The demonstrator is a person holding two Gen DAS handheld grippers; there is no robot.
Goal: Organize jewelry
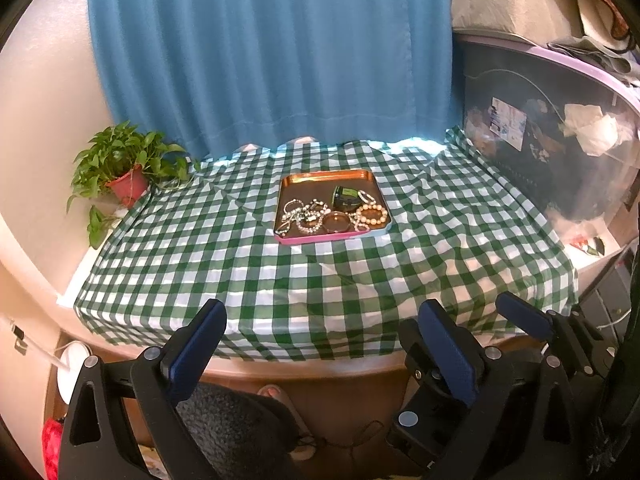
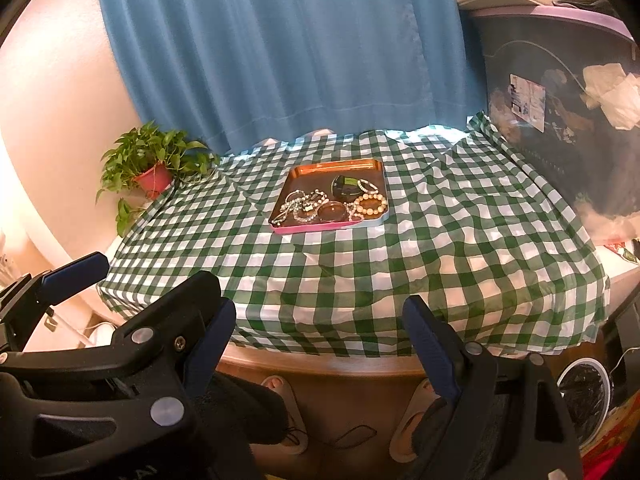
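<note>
A copper tray (image 1: 308,190) (image 2: 316,180) with a pink front rim sits mid-table on the green checked cloth. In it lie a tangle of silver chains (image 1: 302,216) (image 2: 300,208), a peach beaded bracelet (image 1: 372,213) (image 2: 372,203), a dark jar (image 1: 346,197) (image 2: 344,187) on its side and a round amber lid (image 1: 336,222) (image 2: 333,212). My left gripper (image 1: 324,340) hovers open over the table's near edge, well short of the tray. My right gripper (image 2: 322,336) is beside it, open too, with nothing between its blue pads.
A potted plant (image 1: 128,168) (image 2: 154,164) stands at the table's back left corner. A big clear storage box (image 1: 560,140) (image 2: 560,120) with a purple lid flanks the right side. A blue curtain (image 1: 272,60) hangs behind. Slippered feet (image 2: 280,392) show under the front edge.
</note>
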